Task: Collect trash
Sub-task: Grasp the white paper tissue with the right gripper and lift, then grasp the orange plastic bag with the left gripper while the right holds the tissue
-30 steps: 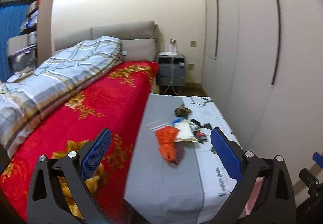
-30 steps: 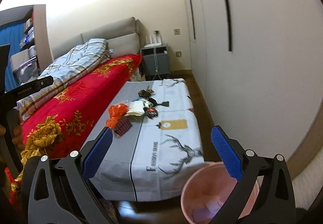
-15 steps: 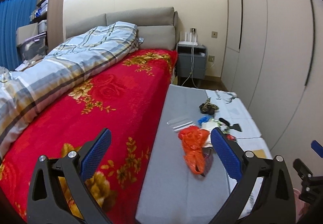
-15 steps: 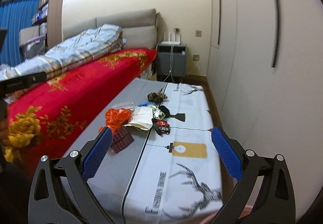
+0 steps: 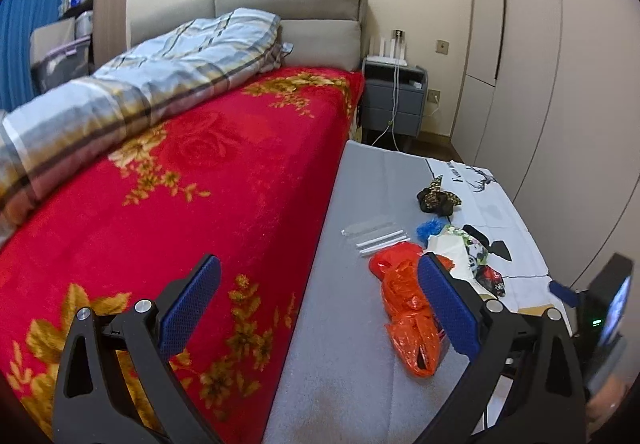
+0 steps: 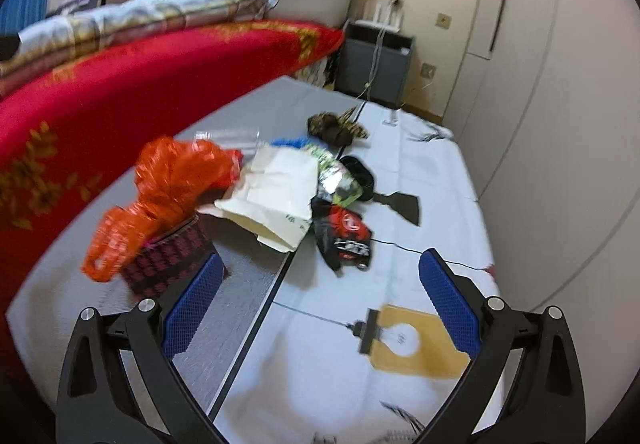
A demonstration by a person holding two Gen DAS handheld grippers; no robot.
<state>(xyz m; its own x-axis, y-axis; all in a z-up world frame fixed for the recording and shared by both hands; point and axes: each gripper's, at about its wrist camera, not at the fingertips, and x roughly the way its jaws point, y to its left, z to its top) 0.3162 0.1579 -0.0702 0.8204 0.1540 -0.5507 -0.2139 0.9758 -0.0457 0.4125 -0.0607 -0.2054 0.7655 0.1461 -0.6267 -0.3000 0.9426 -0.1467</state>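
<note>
Orange plastic caught your eye first: the bag (image 6: pixel 168 188) lay crumpled on the grey half of the cloth-covered table (image 6: pixel 352 376), draped over a small dark red patterned box (image 6: pixel 168 264). Just beside it sat the rest of the heap: a cream paper bag (image 6: pixel 276 196), a green foil wrapper (image 6: pixel 336 180), a black and red wrapper (image 6: pixel 344 236), a blue scrap (image 6: pixel 288 142), a clear packet (image 6: pixel 228 134) and, farther back, a dark brown bundle (image 6: pixel 336 126). As far as these views showed, nothing had been collected; every piece lay on the table, and no bin was in sight, so I could not tell you where the trash was meant to go. Your right gripper (image 6: pixel 320 328) was spread wide and empty, low over the near end of the table, its left pad just short of the box and the black and red wrapper almost straight ahead. Your left gripper (image 5: pixel 320 308) was likewise wide apart and held nothing; it hung over the edge where the red bed (image 5: pixel 180 184) met the table, with the orange bag partly behind its right pad. The whole job seemed to remain: a first pick, most likely the wrapper or the orange bag, then the lighter scraps one by one.
</note>
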